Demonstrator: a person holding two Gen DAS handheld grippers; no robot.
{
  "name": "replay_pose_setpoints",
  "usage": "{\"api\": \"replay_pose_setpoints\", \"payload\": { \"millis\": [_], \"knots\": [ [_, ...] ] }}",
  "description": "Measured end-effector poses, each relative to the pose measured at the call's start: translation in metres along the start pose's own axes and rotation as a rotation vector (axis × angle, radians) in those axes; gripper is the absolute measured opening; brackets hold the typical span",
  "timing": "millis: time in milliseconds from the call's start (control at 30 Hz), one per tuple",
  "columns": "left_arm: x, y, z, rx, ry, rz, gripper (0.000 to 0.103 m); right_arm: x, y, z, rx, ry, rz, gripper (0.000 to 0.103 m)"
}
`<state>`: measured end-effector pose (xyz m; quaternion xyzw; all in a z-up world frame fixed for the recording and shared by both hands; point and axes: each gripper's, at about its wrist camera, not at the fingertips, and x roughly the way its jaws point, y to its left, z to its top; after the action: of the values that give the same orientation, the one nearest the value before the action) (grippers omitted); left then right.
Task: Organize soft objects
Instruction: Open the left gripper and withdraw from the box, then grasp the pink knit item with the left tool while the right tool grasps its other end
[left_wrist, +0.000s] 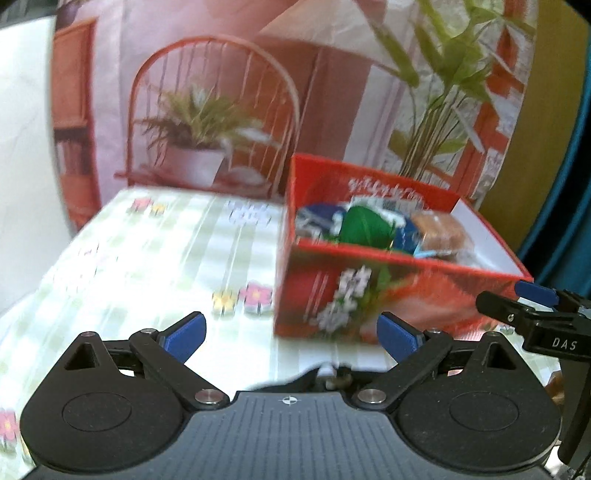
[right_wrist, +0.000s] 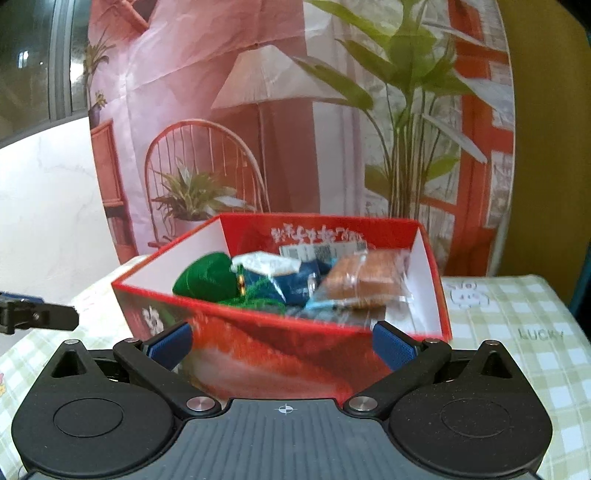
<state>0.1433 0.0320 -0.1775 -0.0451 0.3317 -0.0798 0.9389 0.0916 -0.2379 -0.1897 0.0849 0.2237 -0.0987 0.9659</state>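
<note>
- The red box (right_wrist: 280, 343) sat on the checked tablecloth (left_wrist: 155, 258) as the collecting place, holding the green yarn (right_wrist: 207, 275) and wrapped bread (right_wrist: 364, 278).
- The right gripper (right_wrist: 282, 343), just before the box, and the left gripper (left_wrist: 291, 336), beside its corner, both gaped wide, holding nothing; sorting looked nearly finished.

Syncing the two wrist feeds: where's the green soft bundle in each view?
Left wrist: the green bundle is right of centre, inside the red box, near its left end.
Right wrist: the green bundle is left of centre, in the red box, by its white left wall.
Shared landmark: the brown wrapped pack, to the right of the bundle in both.
</note>
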Motion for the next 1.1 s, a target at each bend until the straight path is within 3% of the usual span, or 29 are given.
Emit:
{"api": "replay_pose_setpoints", "payload": {
  "millis": [433,500,600,667,900,1100],
  "knots": [
    [0.0,0.022,-0.056,-0.112,0.102,0.062,0.1,-0.005,0.0,-0.051,0.037,0.059,-0.007,0.102],
    [0.003,0.024,-0.062,-0.117,0.131,0.061,0.1,-0.004,0.0,-0.058,0.041,0.081,0.008,0.103],
    [0.008,0.024,-0.067,-0.127,0.161,0.063,0.1,0.001,0.005,-0.067,0.013,0.114,-0.038,0.103],
    [0.009,0.025,-0.069,-0.13,0.165,0.064,0.1,0.004,0.005,-0.073,0.022,0.134,-0.01,0.103],
    [0.017,0.034,-0.075,-0.174,0.194,0.067,0.1,0.005,0.006,-0.075,0.025,0.106,0.019,0.103],
    [0.027,0.041,-0.079,-0.209,0.195,0.024,0.095,0.016,0.012,-0.069,-0.021,0.107,0.042,0.102]
  ]
}}
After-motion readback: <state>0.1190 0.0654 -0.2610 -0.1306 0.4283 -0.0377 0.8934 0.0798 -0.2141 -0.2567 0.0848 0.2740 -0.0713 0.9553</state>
